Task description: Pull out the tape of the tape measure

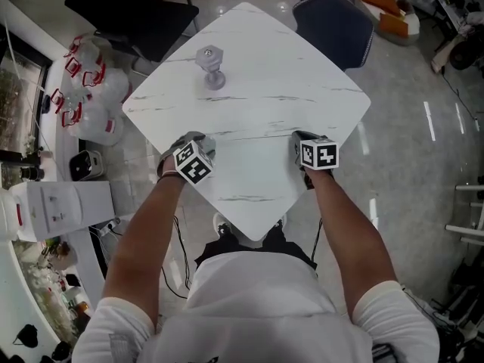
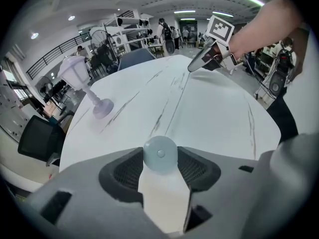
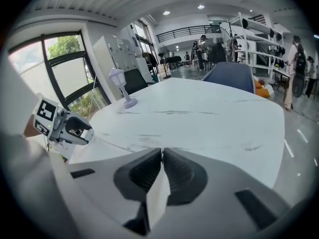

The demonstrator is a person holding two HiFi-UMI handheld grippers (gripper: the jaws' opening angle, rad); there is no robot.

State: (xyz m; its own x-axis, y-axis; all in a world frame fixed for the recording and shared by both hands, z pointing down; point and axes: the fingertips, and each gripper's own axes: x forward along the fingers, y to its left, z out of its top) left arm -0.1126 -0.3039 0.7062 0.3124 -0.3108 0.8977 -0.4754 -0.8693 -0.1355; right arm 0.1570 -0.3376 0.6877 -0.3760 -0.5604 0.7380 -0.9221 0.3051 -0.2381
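Note:
A small round pale-blue tape measure (image 2: 160, 152) sits between the jaws of my left gripper (image 2: 160, 167), which are closed on its case. A thin pale tape (image 3: 122, 144) stretches low over the white marble table (image 1: 265, 89) from the left gripper (image 3: 82, 131) to my right gripper (image 3: 161, 154). The right gripper's jaws are pressed together where the tape ends. In the head view the left gripper (image 1: 206, 144) and the right gripper (image 1: 300, 141) are held apart over the near part of the table, with the tape (image 1: 253, 135) between them.
A small lilac lantern-shaped ornament (image 1: 211, 66) stands on the far left part of the table. A black chair (image 1: 128, 13) and a navy chair (image 1: 333, 23) are behind the table. Water bottles (image 1: 91, 89) stand on the floor at the left.

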